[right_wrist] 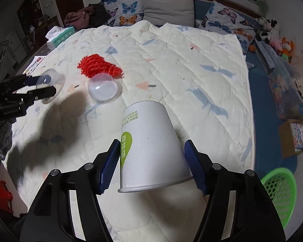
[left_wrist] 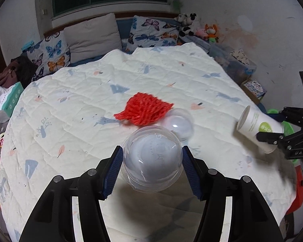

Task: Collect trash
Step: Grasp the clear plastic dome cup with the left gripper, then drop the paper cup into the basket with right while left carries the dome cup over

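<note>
Left hand-held gripper (left_wrist: pixel 152 166) is clamped on a clear lid (left_wrist: pixel 151 159), lifted off the bed (left_wrist: pixel 70 100). Right hand-held gripper (right_wrist: pixel 152 165) grips a paper cup (right_wrist: pixel 151 147). Second lid (right_wrist: pixel 103 89) lies by the red net (right_wrist: pixel 100 66).

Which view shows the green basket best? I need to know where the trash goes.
The right wrist view: the green basket sits on the floor off the bed's near corner, rim and perforated wall visible. In the left wrist view only green slivers show behind the right claw holding the paper cup.
</note>
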Demonstrator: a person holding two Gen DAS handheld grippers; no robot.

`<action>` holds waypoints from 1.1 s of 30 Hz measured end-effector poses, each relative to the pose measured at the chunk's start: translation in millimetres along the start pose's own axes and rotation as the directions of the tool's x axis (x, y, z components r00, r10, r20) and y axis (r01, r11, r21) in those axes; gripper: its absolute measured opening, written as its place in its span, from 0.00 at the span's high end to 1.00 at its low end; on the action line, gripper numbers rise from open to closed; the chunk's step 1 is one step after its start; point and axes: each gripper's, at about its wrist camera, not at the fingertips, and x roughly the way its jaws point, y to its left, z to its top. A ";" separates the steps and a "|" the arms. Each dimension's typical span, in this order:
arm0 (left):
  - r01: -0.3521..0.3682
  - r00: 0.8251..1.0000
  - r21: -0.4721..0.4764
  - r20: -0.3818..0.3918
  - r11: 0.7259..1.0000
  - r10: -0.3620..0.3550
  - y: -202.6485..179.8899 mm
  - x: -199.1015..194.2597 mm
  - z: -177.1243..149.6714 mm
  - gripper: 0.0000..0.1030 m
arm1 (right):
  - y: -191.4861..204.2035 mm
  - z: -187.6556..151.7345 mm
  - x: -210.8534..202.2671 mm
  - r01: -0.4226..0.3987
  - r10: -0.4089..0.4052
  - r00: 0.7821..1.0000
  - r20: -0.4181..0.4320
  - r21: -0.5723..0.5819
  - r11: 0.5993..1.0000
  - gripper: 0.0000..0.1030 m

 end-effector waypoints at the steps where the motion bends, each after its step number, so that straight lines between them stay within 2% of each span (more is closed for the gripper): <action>1: 0.002 1.000 0.006 0.004 1.000 -0.002 -2.9 -2.0 0.5 0.44 | -0.6 -2.3 -2.1 -0.004 0.004 1.000 0.002 0.006 1.000 0.37; 7: 0.052 0.998 0.040 0.019 0.998 -0.052 -30.5 -13.4 5.8 0.44 | -17.7 -24.6 -27.3 0.000 -0.003 0.999 0.036 0.082 0.997 0.37; 15: 0.150 0.988 0.126 0.027 0.981 -0.154 -93.7 -16.4 16.4 0.44 | -83.7 -77.4 -65.9 0.112 -0.122 0.992 0.030 0.242 0.964 0.37; 18: 0.188 0.981 0.158 0.021 0.969 -0.193 -122.1 -15.5 20.7 0.44 | -119.2 -106.3 -81.1 0.181 -0.195 0.981 0.012 0.317 0.931 0.37; 23: 0.241 0.969 0.221 -0.005 0.945 -0.246 -174.7 -9.2 26.7 0.44 | -171.9 -149.0 -93.6 0.243 -0.257 0.966 -0.026 0.432 0.869 0.37; 27: 0.270 0.962 0.257 -0.023 0.928 -0.274 -208.9 -4.6 30.2 0.44 | -206.1 -178.3 -94.4 0.280 -0.288 0.956 -0.063 0.504 0.817 0.37; 33: 0.300 0.953 0.308 -0.050 0.903 -0.300 -258.3 5.5 37.7 0.44 | -232.1 -203.8 -85.0 0.306 -0.302 0.948 -0.101 0.553 0.775 0.36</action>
